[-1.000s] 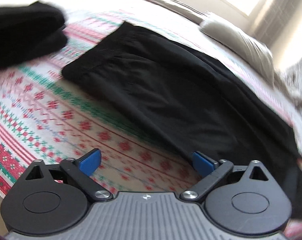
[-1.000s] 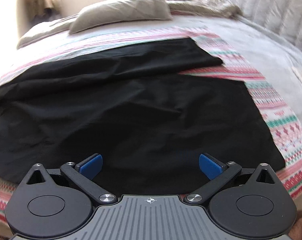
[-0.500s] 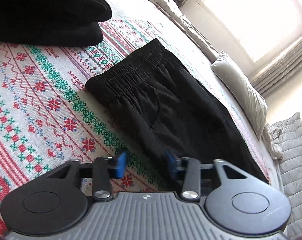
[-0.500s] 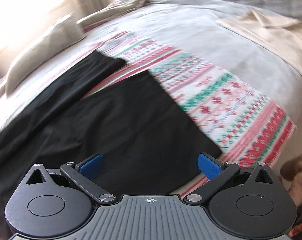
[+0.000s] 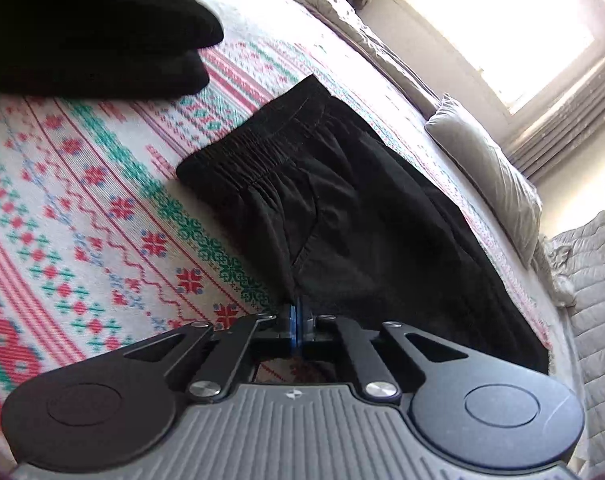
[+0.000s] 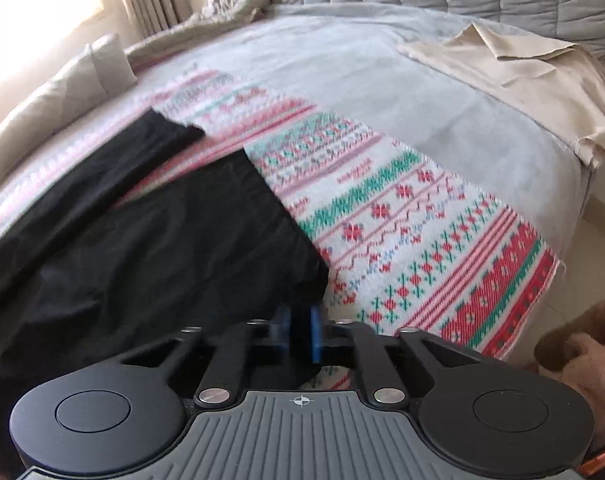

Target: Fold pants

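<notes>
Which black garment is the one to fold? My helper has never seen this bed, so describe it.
On the patterned red, green and white blanket covering the bed, find the black pants lying flat and stretched out toward the grey pillow. Unlike the folded black pile nearby, they are spread in one layer with a gathered elastic waistband showing.

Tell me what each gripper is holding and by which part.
Both are shut on the black pants. The left gripper pinches the near side edge below the waistband; the right gripper pinches the near corner of a leg hem.
</notes>
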The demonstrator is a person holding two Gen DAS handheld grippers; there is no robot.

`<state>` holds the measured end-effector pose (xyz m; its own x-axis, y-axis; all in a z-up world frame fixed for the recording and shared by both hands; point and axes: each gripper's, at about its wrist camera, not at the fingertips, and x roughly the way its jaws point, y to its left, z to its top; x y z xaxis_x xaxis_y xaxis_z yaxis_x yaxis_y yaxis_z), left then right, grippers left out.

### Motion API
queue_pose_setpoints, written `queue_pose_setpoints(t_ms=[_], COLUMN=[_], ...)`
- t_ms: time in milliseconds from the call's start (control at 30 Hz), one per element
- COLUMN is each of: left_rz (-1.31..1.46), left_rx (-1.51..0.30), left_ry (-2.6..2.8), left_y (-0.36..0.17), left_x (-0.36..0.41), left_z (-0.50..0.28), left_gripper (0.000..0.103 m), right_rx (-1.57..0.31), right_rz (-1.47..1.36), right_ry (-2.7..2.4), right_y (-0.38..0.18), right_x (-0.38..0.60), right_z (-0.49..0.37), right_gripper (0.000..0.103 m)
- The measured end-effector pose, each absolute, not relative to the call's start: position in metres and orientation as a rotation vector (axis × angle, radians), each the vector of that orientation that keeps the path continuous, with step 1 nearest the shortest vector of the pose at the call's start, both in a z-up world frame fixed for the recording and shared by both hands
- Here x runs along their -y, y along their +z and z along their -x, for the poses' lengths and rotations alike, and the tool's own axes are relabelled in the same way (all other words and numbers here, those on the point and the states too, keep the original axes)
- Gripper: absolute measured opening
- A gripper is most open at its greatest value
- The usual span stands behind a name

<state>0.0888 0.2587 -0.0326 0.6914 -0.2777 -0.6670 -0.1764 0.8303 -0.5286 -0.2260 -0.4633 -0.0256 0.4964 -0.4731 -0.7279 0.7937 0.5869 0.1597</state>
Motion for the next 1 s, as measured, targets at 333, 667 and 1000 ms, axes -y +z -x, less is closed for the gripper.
queue_pose_setpoints(t_ms=[333, 667, 1000], left_rz=[0.423, 0.327, -0.004], left_rx=[-0.863, -0.969, -0.777], left_ry=[-0.065, -0.037, -0.090], left_y=[-0.012, -0.019, 0.040], left_x=[-0.254, -0.249, -0.177], left_z=[-0.044, -0.030, -0.011], left_gripper=[0.000, 0.016, 0.097], right_rx=[-0.624, -0.752, -0.647], right_rz=[-0.447, -0.376, -0.411], right_ry=[-0.860, -0.916, -0.790], right_y=[-0.006, -0.025, 0.012], right_x=[0.475, 0.479, 0.470], right_z=[0.240, 0.231, 0.221], right_gripper=[0.001, 0.001, 0.079])
